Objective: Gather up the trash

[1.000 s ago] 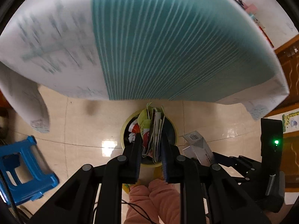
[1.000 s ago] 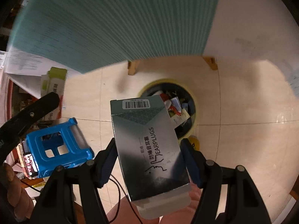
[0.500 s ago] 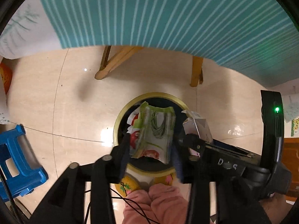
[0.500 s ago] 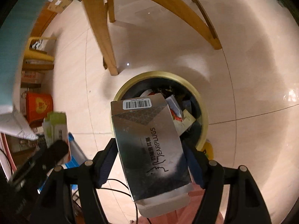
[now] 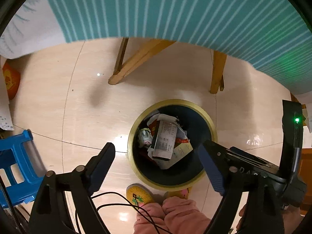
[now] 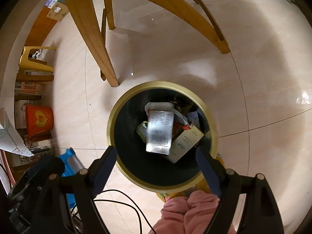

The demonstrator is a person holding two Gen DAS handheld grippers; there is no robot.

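The round bin (image 6: 117,167) with a yellow rim stands on the tiled floor (image 6: 253,89) and holds the trash. On top lies a silver box (image 6: 159,131) with its printed side up; the print is too blurred to read. Beside it lie a white carton (image 6: 185,143) and a green wrapper (image 5: 145,137). A second ago the right tongs (image 6: 158,160) gripped this box, marked "EARPLUGS", and the left tongs (image 5: 154,162) pinched the wrapper. Now both tongs are opening, with nothing between them, above the bin.
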